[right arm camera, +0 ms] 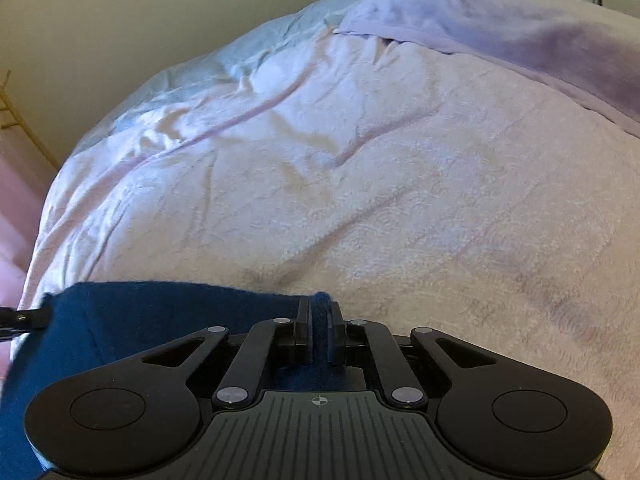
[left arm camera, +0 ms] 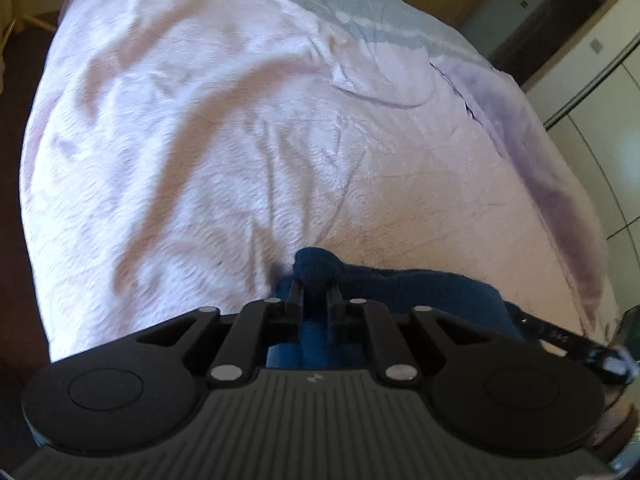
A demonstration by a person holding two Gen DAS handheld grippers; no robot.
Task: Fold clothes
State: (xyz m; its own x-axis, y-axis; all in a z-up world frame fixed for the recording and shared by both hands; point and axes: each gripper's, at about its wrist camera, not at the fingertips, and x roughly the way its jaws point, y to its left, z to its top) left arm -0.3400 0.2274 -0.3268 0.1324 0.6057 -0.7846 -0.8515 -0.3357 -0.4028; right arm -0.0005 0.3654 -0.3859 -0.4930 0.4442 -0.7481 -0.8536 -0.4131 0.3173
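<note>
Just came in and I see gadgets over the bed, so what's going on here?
A person is folding clothes with a handheld gripper in each hand. The left gripper and the right gripper are each shut on a bunched edge of the same dark blue garment, stretched between them. It is held just over a bed covered with a wrinkled pale pink bedspread. No fold is visible yet.

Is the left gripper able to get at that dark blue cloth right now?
Yes, it seems so: the left gripper is already pinching a bunched edge of the dark blue cloth, with nothing in between.
</note>
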